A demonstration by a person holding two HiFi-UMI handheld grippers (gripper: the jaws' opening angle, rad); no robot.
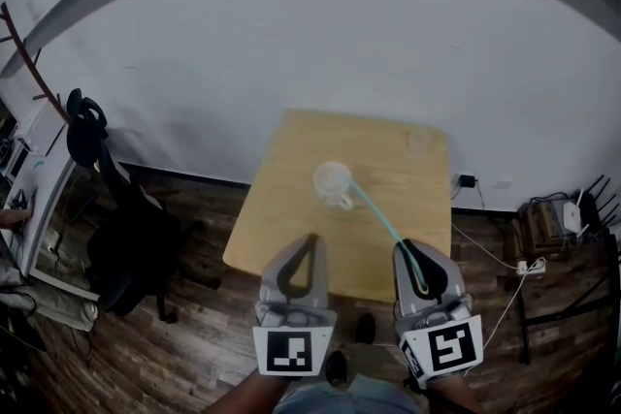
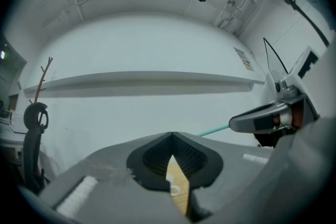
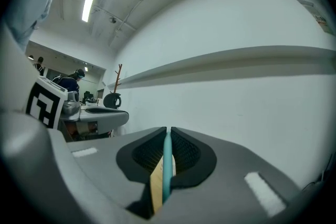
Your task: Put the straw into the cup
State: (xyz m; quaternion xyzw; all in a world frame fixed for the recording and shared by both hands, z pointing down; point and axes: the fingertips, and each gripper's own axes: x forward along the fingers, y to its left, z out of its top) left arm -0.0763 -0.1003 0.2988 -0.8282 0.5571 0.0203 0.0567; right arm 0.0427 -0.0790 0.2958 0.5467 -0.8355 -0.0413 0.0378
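Now your right gripper [image 1: 408, 252] is clamped on the teal straw [image 1: 381, 220]. The straw runs out between its jaws and slants across the wooden table [image 1: 291, 208] to the rim of the white cup [image 1: 331, 181]. Your left gripper [image 1: 311, 239] hovers alongside, jaw tips pressed together on nothing, above the table's near edge.

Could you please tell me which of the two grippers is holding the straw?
The right gripper, its jaws shut on the thin teal straw; the left gripper holds nothing.
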